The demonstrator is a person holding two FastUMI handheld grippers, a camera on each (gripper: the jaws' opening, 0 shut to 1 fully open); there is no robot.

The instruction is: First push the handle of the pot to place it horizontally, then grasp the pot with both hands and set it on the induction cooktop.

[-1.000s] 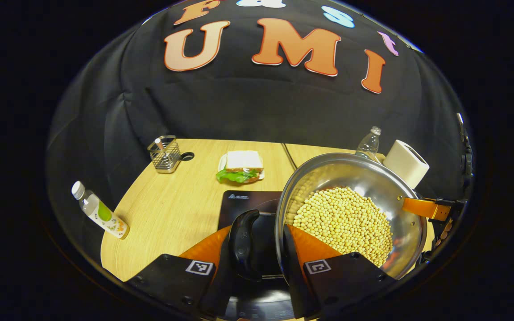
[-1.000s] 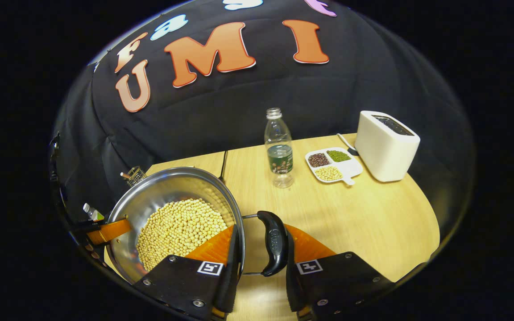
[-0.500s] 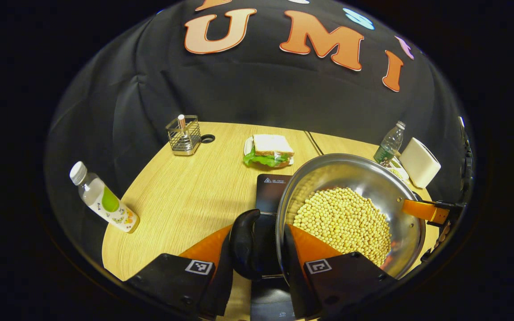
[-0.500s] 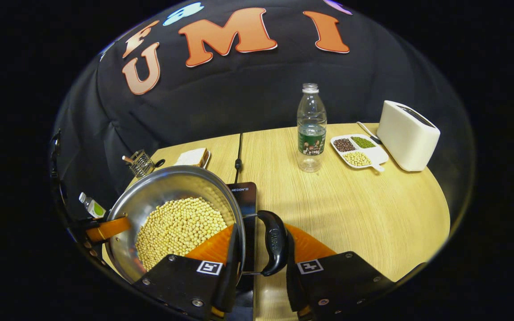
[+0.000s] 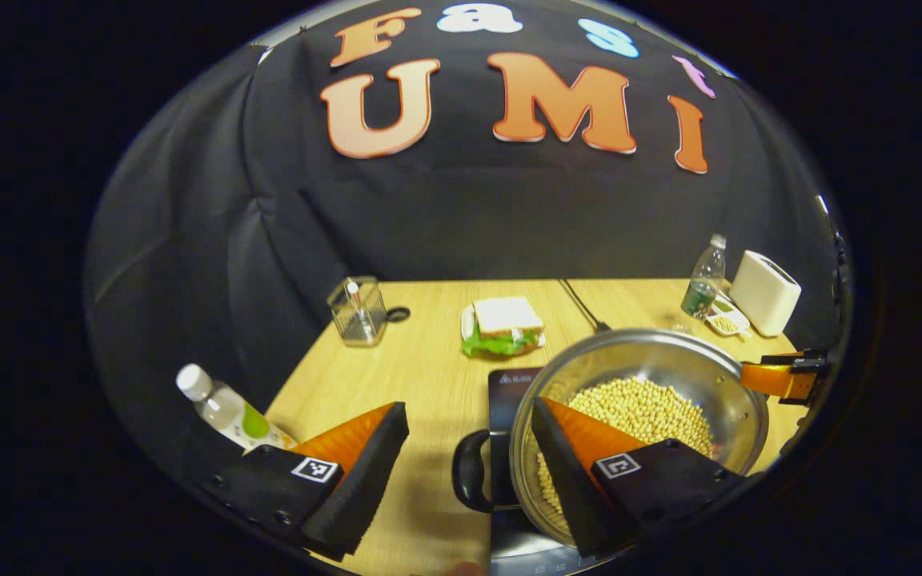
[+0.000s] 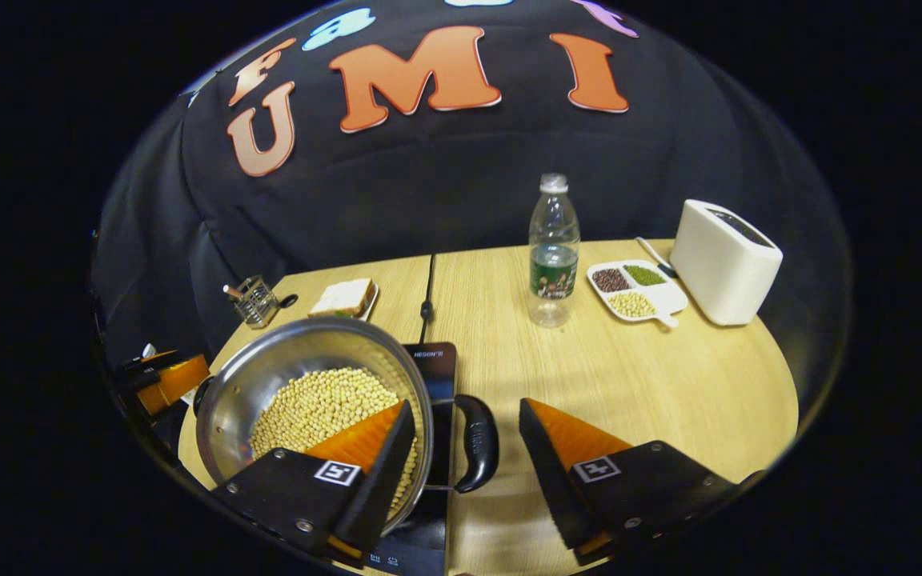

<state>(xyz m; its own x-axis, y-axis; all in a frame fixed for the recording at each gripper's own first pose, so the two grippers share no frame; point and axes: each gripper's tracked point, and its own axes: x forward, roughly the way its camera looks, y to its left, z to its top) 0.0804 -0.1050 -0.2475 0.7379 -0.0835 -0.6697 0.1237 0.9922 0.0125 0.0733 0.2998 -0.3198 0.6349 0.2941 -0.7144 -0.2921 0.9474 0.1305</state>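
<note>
Nearest, the left gripper (image 5: 461, 416) and the right gripper (image 6: 465, 420) each stand with jaws spread wide and gripping nothing, one straddling each of the pot's two black handles (image 5: 469, 480) (image 6: 473, 440). The single pot (image 6: 301, 384), full of soybeans (image 6: 317, 404), sits on the induction cooktop (image 6: 437, 360). Beyond on the table (image 6: 629, 376) stand two bottles (image 6: 553, 248) (image 5: 225, 412), one sandwich (image 5: 505, 324), one toaster (image 6: 725, 260) and one divided dish (image 6: 637, 290).
</note>
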